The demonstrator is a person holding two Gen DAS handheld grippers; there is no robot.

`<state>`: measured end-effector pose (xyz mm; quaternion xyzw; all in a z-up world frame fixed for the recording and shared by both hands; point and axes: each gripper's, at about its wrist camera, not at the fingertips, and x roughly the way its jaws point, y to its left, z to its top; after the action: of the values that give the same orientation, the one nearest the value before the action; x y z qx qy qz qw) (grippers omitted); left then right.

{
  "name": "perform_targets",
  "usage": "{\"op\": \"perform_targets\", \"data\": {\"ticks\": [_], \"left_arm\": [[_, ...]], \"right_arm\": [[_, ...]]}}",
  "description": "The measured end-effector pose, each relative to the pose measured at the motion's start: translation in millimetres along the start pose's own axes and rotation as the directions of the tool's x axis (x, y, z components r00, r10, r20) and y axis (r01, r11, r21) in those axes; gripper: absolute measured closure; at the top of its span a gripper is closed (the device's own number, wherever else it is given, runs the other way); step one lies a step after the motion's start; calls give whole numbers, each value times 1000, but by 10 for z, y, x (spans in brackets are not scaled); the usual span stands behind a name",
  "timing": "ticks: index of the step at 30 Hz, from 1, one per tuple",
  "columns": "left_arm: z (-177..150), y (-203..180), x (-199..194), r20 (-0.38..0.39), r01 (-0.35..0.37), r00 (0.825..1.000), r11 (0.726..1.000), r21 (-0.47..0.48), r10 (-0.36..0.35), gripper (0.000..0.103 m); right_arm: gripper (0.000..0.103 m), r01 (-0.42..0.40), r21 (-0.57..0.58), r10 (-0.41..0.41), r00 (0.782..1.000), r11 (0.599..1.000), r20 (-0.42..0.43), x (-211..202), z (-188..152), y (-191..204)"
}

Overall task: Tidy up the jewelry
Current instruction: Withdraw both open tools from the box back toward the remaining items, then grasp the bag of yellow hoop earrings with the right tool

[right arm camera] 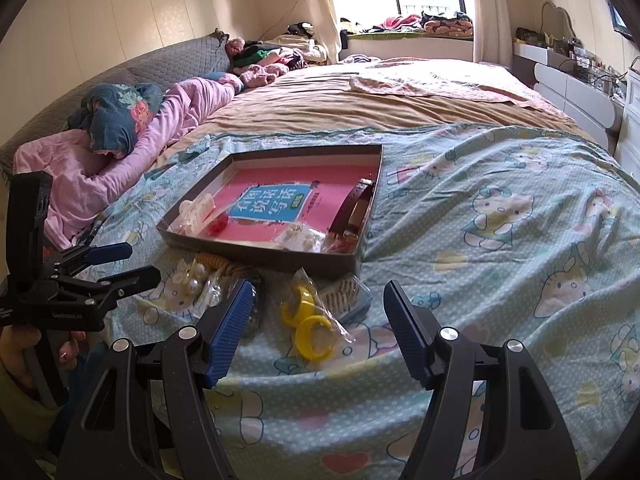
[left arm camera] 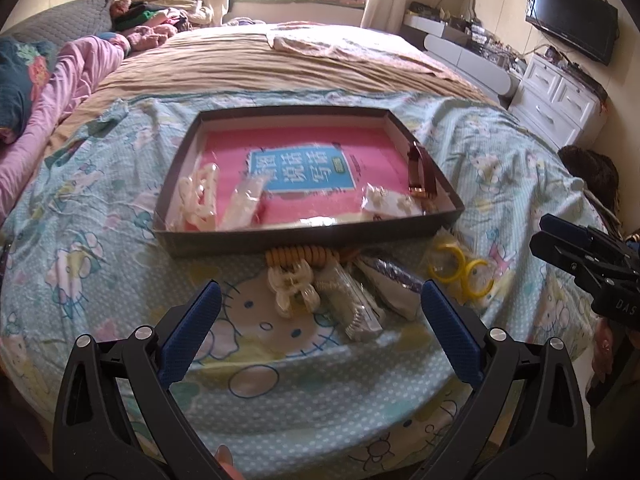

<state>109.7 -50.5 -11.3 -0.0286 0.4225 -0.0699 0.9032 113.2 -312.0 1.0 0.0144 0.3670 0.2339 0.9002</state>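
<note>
A dark shallow tray (left arm camera: 308, 237) lined with a pink book lies on the cartoon-print bedsheet. Inside it are a white chain clip (left arm camera: 198, 196), a bagged pearl piece (left arm camera: 390, 200) and a brown strap (left arm camera: 420, 172). In front of the tray lie an orange coil tie (left arm camera: 300, 256), a white pearl claw clip (left arm camera: 292, 288), a bagged comb clip (left arm camera: 356, 304) and bagged yellow hoops (left arm camera: 460, 272). My left gripper (left arm camera: 320, 286) hangs open over the claw clip, holding nothing. My right gripper (right arm camera: 319, 286) is open just above the yellow hoops (right arm camera: 310, 320), not touching them.
A pink blanket (right arm camera: 120, 152) and a floral pillow lie on the left of the bed. A brown cover (left arm camera: 280, 64) spreads behind the tray. White drawers (left arm camera: 560, 100) and a wall TV (left arm camera: 572, 16) stand to the right. A person's hand (right arm camera: 24, 352) holds the left gripper (right arm camera: 142, 262).
</note>
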Motion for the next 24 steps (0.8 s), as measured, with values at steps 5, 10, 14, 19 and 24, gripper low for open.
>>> {"op": "perform_targets", "data": {"ticks": [5,10,14,19,24], "left_arm": [[-74,-66,92,-33,8,999,1000,11,-8,10],[-146,-131,194,-65,22,998,1000,18,-21,10],[-187,-167,273,-90,29,996,999,21,-27,18],[-230,-215,366,-117,46,992,999,21,-43,37],[-254,-231,424,-130,55,990,998,16,-53,48]], "right_arm": [[36,-7,5,7,1000,1000,-13,30,-53,-36],[36,-11,6,11,999,1000,-34,73,-104,-73],[36,-22,14,23,998,1000,-60,131,-158,-116],[36,-42,29,45,995,999,-91,229,-217,-160],[36,-61,46,66,991,997,-116,344,-269,-193]]}}
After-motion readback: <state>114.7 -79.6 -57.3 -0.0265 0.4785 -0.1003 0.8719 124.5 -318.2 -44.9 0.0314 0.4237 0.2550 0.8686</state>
